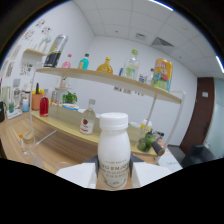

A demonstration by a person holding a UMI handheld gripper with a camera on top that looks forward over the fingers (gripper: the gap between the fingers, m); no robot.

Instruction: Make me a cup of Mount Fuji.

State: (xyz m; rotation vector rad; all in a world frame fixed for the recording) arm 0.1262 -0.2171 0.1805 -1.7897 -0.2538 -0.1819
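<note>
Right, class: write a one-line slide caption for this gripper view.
Gripper closed on a white bottle, held up before wooden shelves of drink bottles.

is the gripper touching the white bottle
Touching: the gripper view shows the white bottle between both fingers, no gap either side of the gripper.

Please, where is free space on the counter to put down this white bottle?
Bare wood lies between the small glass and the white bottle, in front of the clear bottle. It is crowded by the red bottle and around the green items.
</note>
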